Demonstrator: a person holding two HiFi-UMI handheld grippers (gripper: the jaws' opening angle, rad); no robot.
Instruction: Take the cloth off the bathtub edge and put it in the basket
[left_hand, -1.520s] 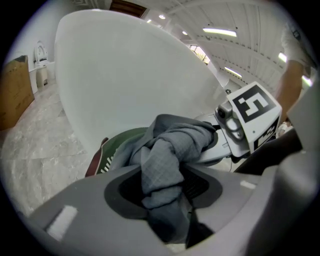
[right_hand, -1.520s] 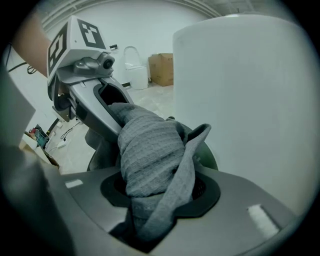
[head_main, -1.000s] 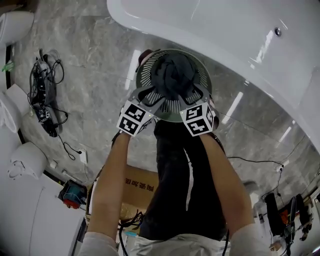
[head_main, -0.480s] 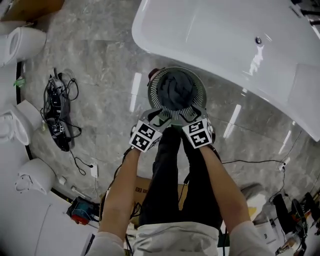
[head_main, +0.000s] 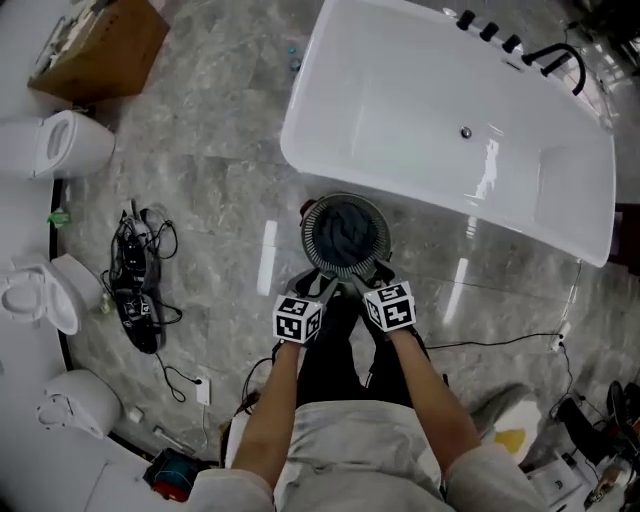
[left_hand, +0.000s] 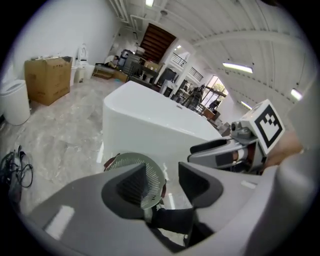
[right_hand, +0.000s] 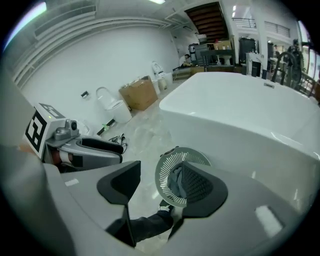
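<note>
The dark cloth (head_main: 345, 232) lies bundled inside the basket (head_main: 307, 236) at frame centre, on the floor (head_main: 210, 190) beside the bathtub (head_main: 420, 110). Just below the basket, the left tongs (head_main: 318, 284) and right tongs (head_main: 372, 276) hover with jaws partly apart, holding nothing.

Our right gripper (right_hand: 160, 174) has its jaws apart, and they grip nothing. Past them we see the slatted basket (right_hand: 163, 186) on the marble floor (right_hand: 145, 132), dark cloth (right_hand: 176, 183) inside, beside the white bathtub (right_hand: 240, 115). Our left gripper (right_hand: 118, 148) shows at the left.
</note>
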